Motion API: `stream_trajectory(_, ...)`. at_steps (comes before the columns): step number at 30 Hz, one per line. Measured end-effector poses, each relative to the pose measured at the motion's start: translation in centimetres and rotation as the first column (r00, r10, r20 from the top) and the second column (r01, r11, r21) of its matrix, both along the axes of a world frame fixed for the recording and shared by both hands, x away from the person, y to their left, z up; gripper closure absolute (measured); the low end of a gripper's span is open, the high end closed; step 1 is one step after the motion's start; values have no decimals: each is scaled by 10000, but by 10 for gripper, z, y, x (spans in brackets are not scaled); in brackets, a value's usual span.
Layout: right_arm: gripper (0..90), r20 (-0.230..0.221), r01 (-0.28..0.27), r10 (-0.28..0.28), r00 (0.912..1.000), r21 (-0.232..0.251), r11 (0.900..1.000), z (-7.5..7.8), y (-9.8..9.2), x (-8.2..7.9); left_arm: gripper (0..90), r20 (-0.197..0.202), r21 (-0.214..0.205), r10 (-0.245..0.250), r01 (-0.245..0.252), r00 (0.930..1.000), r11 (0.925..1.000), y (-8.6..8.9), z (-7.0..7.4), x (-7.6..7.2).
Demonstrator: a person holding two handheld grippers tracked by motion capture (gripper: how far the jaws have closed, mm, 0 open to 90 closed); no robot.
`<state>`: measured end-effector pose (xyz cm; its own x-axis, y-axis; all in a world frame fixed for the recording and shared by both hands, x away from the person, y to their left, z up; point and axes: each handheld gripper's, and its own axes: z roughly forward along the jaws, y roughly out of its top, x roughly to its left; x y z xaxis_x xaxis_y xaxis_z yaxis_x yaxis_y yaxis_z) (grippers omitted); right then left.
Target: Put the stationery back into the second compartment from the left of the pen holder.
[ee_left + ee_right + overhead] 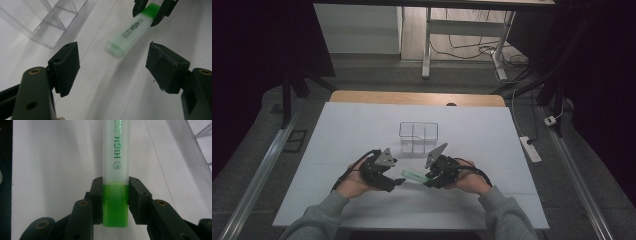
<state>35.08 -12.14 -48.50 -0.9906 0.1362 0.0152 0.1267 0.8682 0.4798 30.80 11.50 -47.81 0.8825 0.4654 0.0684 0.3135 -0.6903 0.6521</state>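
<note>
Right tongs [115, 202]: I see both pads clamped on the green end of the highlighter [116, 157], one on each flat side.
Left tongs [112, 67]: I read the jaws as spread wide, nothing between them; the highlighter's pale tip lies just beyond the gap, untouched.
Highlighter position: in the high view I find it between the two tongs, held near the front of the surface [337, 130].
Clear organiser [418, 137]: stands on the surface just beyond both tongs, apart from the highlighter.
</note>
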Motion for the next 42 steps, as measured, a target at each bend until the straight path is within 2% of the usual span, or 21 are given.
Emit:
stream_trajectory(7,667,25,-408,409,9992,-147,9991,-2,6,0,268,-50,382,-497,498,9988,9980,-15,-1,4)
stream_trajectory(8,667,-76,-346,344,9994,-241,9991,-1,7,-1,272,-94,432,-610,613,9981,9972,-18,-2,5)
stream_trajectory(12,667,3,-617,617,9981,-270,9977,-1,11,-2,300,-146,867,-1113,1122,9937,9899,-27,-6,5)
stream_trajectory(15,667,-132,-677,672,9977,-447,9967,-1,13,-5,338,-280,979,-1393,1414,9899,9851,-33,-8,5)
stream_trajectory(20,667,-111,-950,946,9955,-469,9944,0,16,-7,404,-424,1294,-1873,1913,9814,9730,-38,-12,4)
stream_trajectory(25,667,-90,-1221,1218,9925,-472,9914,3,17,-8,531,-503,1340,-2264,2312,9727,9636,-41,-14,2)
stream_trajectory(27,666,-8,-1341,1343,9909,-622,9890,4,17,-10,557,-599,1398,-2425,2486,9683,9585,-42,-15,1)
stream_trajectory(28,666,78,-1513,1520,9883,-624,9865,4,18,-10,568,-702,1430,-2514,2592,9653,9552,-42,-16,1)
stream_trajectory(29,666,-16,-1470,1472,9891,-751,9863,4,18,-12,578,-716,1477,-2588,2669,9633,9523,-43,-16,0)
stream_trajectory(30,665,52,-1589,1597,9872,-735,9846,3,18,-12,589,-852,1487,-2720,2821,9585,9478,-43,-18,0)
stream_trajectory(31,663,128,-1796,1813,9834,-833,9802,3,18,-12,605,-829,1550,-2769,2869,9573,9453,-43,-18,-1)
stream_trajectory(32,659,-118,-1754,1750,9845,-817,9811,3,18,-14,620,-868,1589,-2885,2992,9535,9409,-44,-19,-1)
stream_trajectory(33,652,46,-1828,1838,9829,-832,9796,3,18,-14,636,-937,1634,-2954,3074,9508,9375,-45,-20,-3)
stream_trajectory(34,652,33,-1779,1787,9839,-771,9810,3,17,-15,649,-926,1868,-3064,3188,9474,9293,-46,-21,-3)
stream_trajectory(35,654,-159,-1674,1666,9859,-728,9832,5,16,-15,651,-935,1879,-3047,3173,9478,9295,-46,-21,-3)
stream_trajectory(37,653,-75,-1741,1740,9847,-572,9831,6,16,-13,652,-994,1770,-3060,3194,9468,9309,-46,-21,-2)
stream_trajectory(40,640,257,-1674,1681,9854,-257,9855,6,15,-12,654,-909,1532,-2745,2858,9573,9460,-42,-20,-1)
stream_trajectory(41,637,344,-1415,1421,9893,-174,9898,8,14,-11,654,-945,1456,-2741,2856,9571,9472,-41,-20,0)
stream_trajectory(42,636,391,-1228,1224,9917,89,9924,8,13,-11,655,-878,1410,-2568,2672,9625,9533,-39,-20,1)
